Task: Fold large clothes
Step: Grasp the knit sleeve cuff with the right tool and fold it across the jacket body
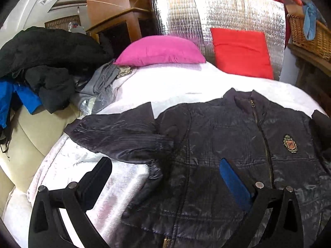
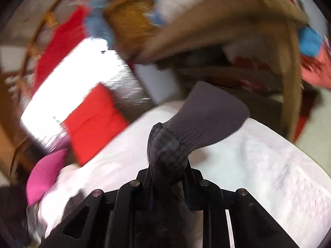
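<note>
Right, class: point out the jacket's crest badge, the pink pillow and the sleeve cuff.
crest badge (image 1: 290, 144), left wrist view, centre of its embroidery.
pink pillow (image 1: 159, 50), left wrist view, middle of its top face.
sleeve cuff (image 2: 209, 111), right wrist view, ribbed knit middle.

Jacket (image 1: 217, 155) hem cut off by the lower frame edge, its far sleeve (image 2: 165, 144) running hidden between the right tongs (image 2: 168, 171), room beyond the bed (image 2: 258, 165) motion-blurred — shelf contents unreadable

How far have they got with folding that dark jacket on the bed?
Early on. Done: the jacket lies flat, zipped, front up on the white bed, one sleeve folded across its chest. In hand: the right tongs grip the other sleeve's cuff; the left tongs are open, empty. Left: fold that sleeve in, then the body.
</note>
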The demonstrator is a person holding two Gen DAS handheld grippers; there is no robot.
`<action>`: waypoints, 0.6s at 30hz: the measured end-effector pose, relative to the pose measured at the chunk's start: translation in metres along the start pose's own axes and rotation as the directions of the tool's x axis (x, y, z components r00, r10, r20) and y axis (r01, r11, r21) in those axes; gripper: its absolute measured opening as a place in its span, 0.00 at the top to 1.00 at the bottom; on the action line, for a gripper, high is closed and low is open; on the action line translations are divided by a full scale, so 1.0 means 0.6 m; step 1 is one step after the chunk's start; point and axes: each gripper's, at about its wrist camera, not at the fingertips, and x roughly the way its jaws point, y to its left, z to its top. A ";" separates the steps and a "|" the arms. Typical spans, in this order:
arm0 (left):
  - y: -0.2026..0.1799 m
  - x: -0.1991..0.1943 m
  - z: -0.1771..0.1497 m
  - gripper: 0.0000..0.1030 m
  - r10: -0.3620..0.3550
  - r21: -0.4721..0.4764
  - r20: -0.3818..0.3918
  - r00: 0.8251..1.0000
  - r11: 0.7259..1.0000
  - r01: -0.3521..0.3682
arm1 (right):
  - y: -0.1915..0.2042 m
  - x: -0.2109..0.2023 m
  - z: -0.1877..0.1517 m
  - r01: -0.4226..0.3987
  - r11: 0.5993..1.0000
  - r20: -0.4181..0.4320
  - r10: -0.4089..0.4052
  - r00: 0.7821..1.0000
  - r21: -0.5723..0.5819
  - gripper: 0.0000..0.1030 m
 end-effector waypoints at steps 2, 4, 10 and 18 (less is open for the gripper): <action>0.009 -0.010 -0.003 0.00 -0.002 -0.005 0.010 1.000 1.000 0.002 | 0.048 -0.031 -0.010 -0.048 0.998 0.010 0.048 0.999 -0.049 0.77; 0.020 -0.018 -0.006 0.00 -0.002 -0.010 0.020 1.000 1.000 0.002 | 0.109 -0.062 -0.030 -0.105 0.989 0.014 0.107 0.994 -0.100 0.77; 0.055 -0.032 -0.010 0.00 0.011 -0.037 0.041 0.999 0.999 -0.009 | 0.280 -0.130 -0.100 -0.317 0.927 -0.067 0.310 0.948 -0.202 0.77; 0.089 -0.031 -0.019 0.00 0.029 -0.059 0.037 0.999 0.998 -0.027 | 0.440 -0.096 -0.266 -0.544 0.822 -0.339 0.470 0.815 -0.170 0.77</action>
